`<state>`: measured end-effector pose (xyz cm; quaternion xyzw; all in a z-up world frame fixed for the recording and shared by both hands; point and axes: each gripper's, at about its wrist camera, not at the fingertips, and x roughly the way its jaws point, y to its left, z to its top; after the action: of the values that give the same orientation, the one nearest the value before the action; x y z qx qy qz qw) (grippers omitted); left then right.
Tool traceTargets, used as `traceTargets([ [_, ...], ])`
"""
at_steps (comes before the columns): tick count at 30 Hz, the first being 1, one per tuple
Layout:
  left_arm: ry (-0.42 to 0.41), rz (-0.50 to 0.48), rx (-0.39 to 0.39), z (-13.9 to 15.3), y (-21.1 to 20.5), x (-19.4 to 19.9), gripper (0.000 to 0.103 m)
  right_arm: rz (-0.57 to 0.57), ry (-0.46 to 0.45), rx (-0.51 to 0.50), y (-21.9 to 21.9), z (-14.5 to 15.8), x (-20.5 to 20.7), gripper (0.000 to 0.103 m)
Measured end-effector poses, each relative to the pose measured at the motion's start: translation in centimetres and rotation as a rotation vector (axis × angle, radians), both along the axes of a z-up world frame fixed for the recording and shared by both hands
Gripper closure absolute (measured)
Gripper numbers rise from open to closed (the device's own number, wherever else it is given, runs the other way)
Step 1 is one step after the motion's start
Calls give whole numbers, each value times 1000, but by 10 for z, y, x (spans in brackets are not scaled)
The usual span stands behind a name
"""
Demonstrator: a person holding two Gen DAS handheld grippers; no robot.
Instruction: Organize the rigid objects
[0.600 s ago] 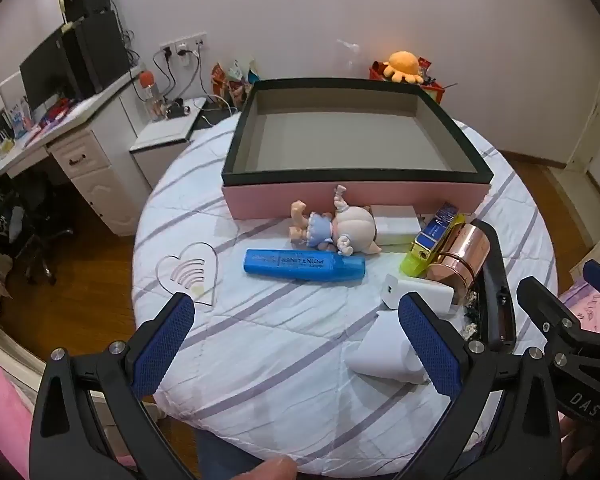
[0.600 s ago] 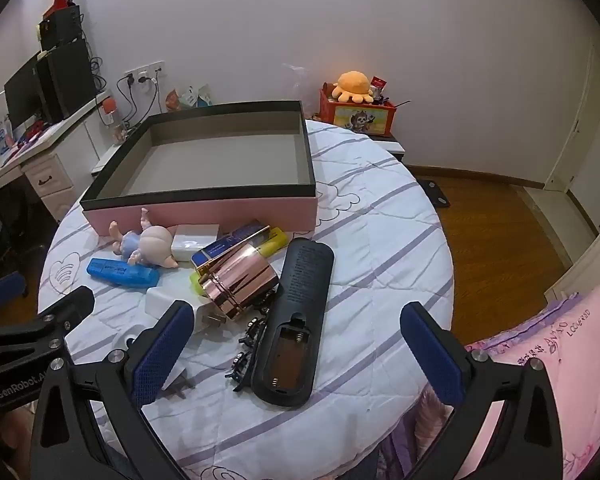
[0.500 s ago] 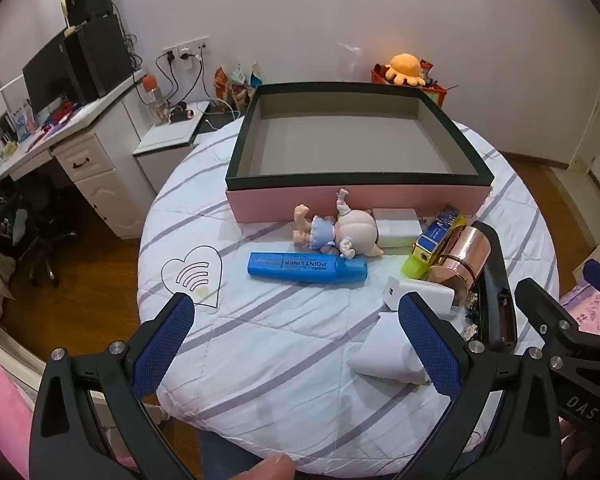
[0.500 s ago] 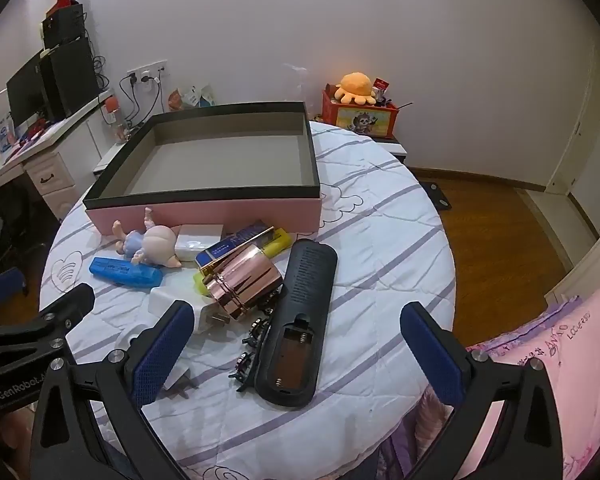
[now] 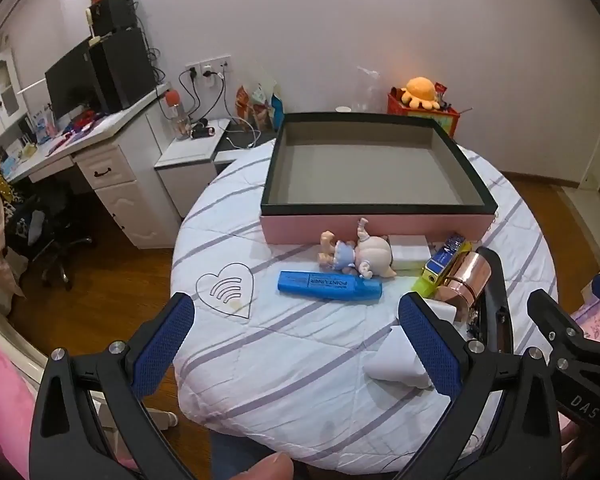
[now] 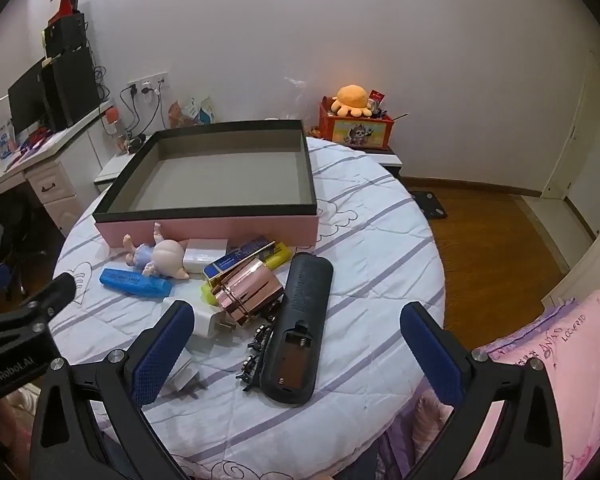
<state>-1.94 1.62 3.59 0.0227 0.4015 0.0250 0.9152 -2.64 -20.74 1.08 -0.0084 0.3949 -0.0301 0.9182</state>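
Observation:
An empty pink box [image 5: 376, 228] [image 6: 220, 228] with a dark rim stands at the back of the round table. In front of it lie a small doll [image 5: 356, 254] [image 6: 160, 258], a blue highlighter [image 5: 328, 285] [image 6: 134, 282], a white block [image 5: 410, 250] [image 6: 204, 254], a yellow-and-blue pen [image 5: 440, 266] [image 6: 256, 256], a rose-gold cylinder [image 5: 466, 280] [image 6: 246, 290], a white charger [image 6: 210, 322] and a black remote [image 6: 300, 324] with its battery bay showing. My left gripper [image 5: 296, 350] and my right gripper [image 6: 296, 354] both hang open above the near table edge, holding nothing.
Small black clips [image 6: 256, 350] lie beside the remote. A white desk [image 5: 96, 156] with a monitor stands to the left, an orange plush [image 6: 354, 100] on a red box by the wall, and pink bedding [image 6: 548, 368] at right. A fingertip [image 5: 266, 468] shows at the bottom.
Both views have drifted slightly: the box and objects sit a little further right in the left wrist view. Nothing on the table has moved, and both grippers stay open.

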Motion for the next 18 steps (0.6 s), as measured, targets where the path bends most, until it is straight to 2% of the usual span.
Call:
traceTargets([
  [18,-14,4,-3,6,5,-7,0,7,-16,-8,7,6,-7,0],
])
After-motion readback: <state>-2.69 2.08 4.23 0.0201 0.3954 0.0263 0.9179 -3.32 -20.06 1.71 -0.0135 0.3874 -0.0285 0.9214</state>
